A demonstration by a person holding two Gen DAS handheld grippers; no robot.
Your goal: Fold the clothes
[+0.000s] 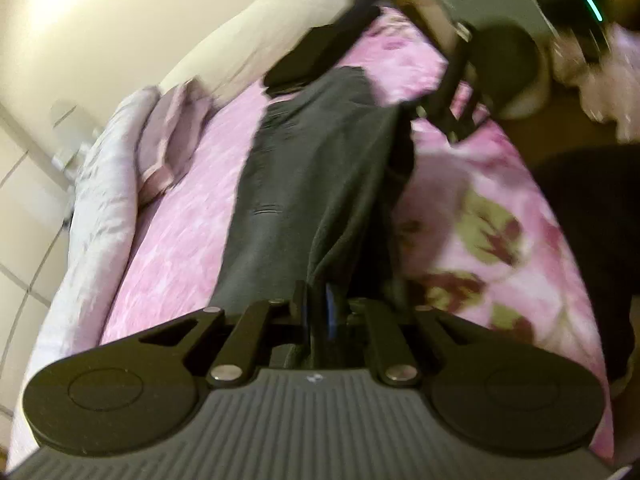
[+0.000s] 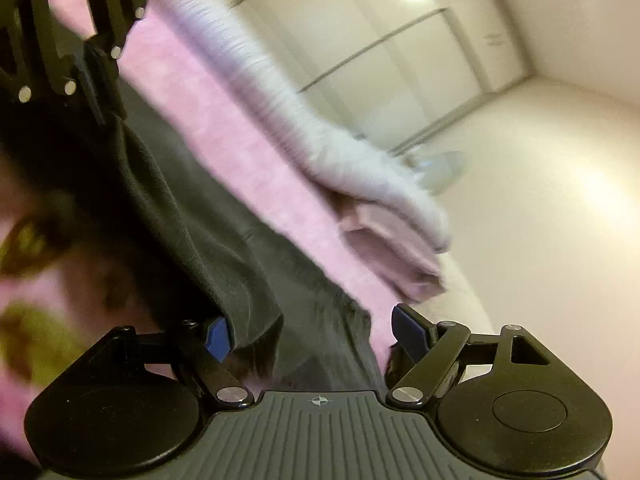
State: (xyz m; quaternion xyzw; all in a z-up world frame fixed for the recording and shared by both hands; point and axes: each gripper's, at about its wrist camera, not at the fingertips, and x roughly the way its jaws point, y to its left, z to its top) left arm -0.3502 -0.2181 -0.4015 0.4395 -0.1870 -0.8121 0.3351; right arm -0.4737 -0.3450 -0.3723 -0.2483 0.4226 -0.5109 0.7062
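- The dark grey garment (image 1: pixel 320 168) lies stretched lengthwise down the middle of the pink floral bed cover (image 1: pixel 472 220); it looks like trousers or a folded top, though blur makes it hard to be sure
- The left gripper (image 1: pixel 320 312) has its jaws pressed together on the garment's near end; cloth bunches into the pinch
- The right gripper (image 2: pixel 316 336) stands with jaws spread wide, the garment's far end lying between its fingers but not pinched
- The cloth looks soft, limp and light; it will likely sag and crease, not slip
- Best hold is probably at the end hem or corners, both layers together
- A folded pink cloth (image 1: pixel 168 140) sits at the left edge, apart
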